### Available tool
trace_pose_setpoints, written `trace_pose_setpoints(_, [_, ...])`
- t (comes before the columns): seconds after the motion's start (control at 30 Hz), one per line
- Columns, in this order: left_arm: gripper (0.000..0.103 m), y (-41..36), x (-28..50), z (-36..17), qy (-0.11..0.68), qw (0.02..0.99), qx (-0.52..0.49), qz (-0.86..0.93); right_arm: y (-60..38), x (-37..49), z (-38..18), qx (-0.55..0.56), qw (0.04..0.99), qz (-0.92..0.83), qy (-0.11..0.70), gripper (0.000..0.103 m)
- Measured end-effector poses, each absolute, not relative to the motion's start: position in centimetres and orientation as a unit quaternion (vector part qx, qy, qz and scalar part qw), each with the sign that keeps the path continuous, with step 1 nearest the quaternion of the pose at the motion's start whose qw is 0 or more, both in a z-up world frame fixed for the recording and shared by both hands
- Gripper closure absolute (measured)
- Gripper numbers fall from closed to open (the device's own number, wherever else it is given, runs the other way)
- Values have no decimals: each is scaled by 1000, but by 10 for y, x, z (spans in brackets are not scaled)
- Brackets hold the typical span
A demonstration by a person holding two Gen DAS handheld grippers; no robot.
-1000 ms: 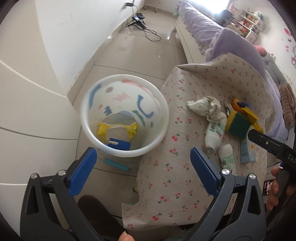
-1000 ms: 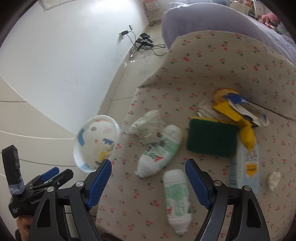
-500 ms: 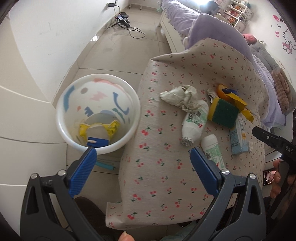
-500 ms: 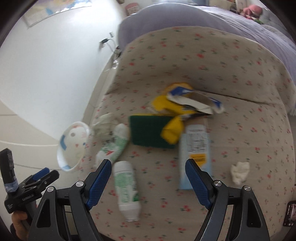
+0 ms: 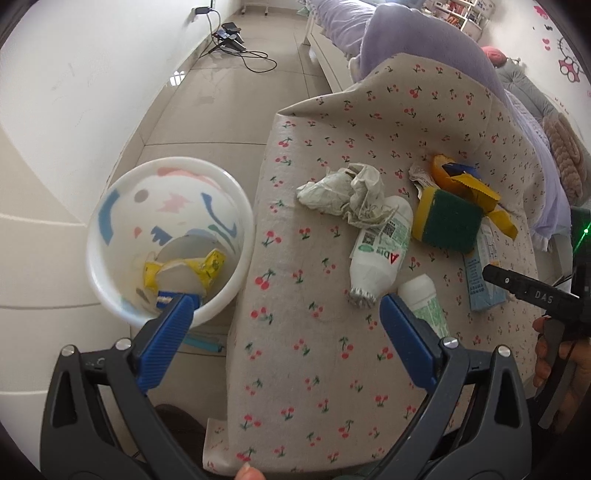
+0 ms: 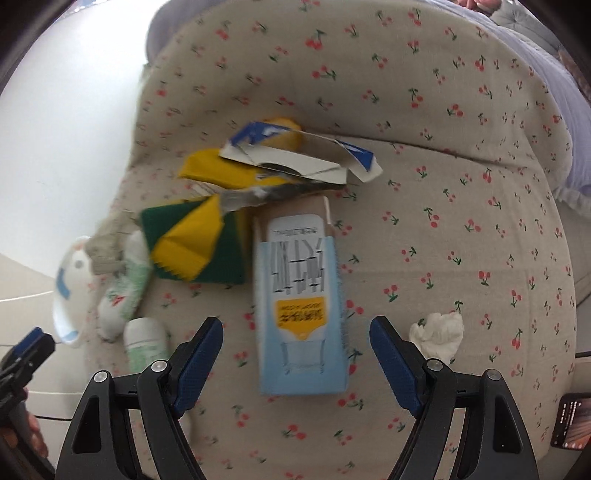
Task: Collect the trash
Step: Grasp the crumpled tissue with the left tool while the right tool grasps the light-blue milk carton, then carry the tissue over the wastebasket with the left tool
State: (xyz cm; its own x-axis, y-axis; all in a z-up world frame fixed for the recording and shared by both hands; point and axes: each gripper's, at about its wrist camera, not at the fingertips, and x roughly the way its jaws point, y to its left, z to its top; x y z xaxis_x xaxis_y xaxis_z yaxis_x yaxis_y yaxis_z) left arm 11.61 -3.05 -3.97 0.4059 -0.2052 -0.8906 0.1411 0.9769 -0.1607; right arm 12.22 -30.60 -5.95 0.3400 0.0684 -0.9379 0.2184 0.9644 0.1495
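Observation:
Trash lies on a cherry-print cloth (image 5: 306,332): crumpled paper (image 5: 347,195), two white bottles (image 5: 380,251) (image 5: 424,302), a green and yellow sponge (image 5: 447,221), yellow wrappers (image 5: 469,184) and a light blue carton (image 6: 301,314). A white patterned bin (image 5: 166,236) stands on the floor at the left and holds yellow and blue scraps. My left gripper (image 5: 284,325) hangs open over the cloth's left edge, empty. Open too, my right gripper (image 6: 295,347) is just above the near end of the blue carton, its blue fingers on either side and clear of it. A white tissue wad (image 6: 439,332) lies to its right.
The cloth covers a low seat or table next to a bed with purple bedding (image 5: 406,48). Cables and a power strip (image 5: 232,33) lie on the tiled floor by the white wall. A phone (image 6: 570,421) rests at the cloth's right edge.
Both grippers have moved to the right. The bin has slid left in the left wrist view. My right gripper has sunk from the bottles to above the blue carton.

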Motion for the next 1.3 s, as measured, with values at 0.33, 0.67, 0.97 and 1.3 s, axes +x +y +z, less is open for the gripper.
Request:
trace_pose_setpoints(0.33, [2, -63, 154, -44, 513, 850, -21, -117, -316, 141, -79, 130, 803, -36, 581, 45])
trace_pose_setpoints(0.67, [20, -83, 187, -60, 506, 854, -47, -111, -333, 111, -54, 148, 818, -18, 556, 45])
trace_pose_setpoints(0.97, [69, -84, 196, -71, 513, 847, -78, -113, -359, 84, -28, 178, 832, -31, 525, 45])
trace_pose_setpoints(1.3, [74, -80, 186, -54, 491, 860, -70, -120, -356, 82, -10, 193, 846, -30, 497, 45])
